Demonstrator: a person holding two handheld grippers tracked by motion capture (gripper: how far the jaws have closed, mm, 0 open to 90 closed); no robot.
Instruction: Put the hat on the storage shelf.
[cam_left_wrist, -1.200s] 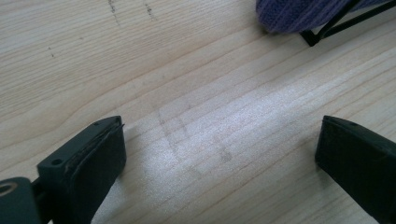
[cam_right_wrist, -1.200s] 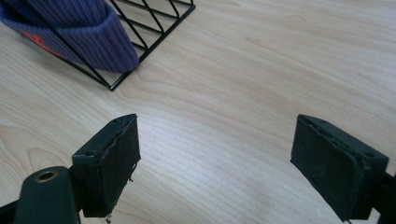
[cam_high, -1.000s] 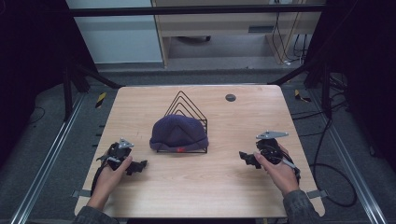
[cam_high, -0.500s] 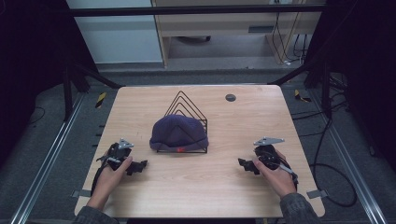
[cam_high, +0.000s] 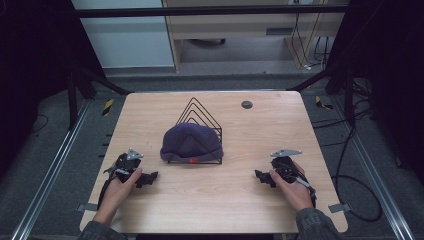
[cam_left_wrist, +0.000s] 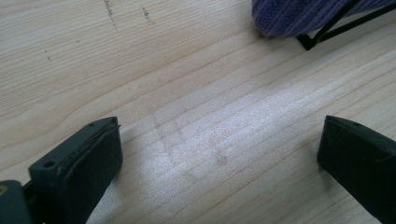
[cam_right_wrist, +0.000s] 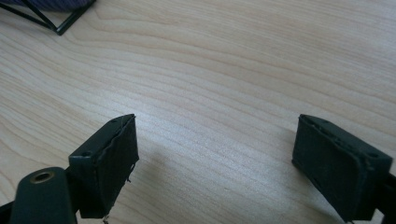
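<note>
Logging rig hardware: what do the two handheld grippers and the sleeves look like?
Both the left gripper and right gripper are black, each topped by a grey three-cornered plate, with a black cable trailing back. Their jaws are blocky black pads. The person's sleeves are dark grey.

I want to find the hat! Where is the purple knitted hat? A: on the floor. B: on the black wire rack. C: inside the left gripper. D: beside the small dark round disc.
B: the purple knitted hat sits draped over the black wire rack at mid-table, apart from both open grippers.
</note>
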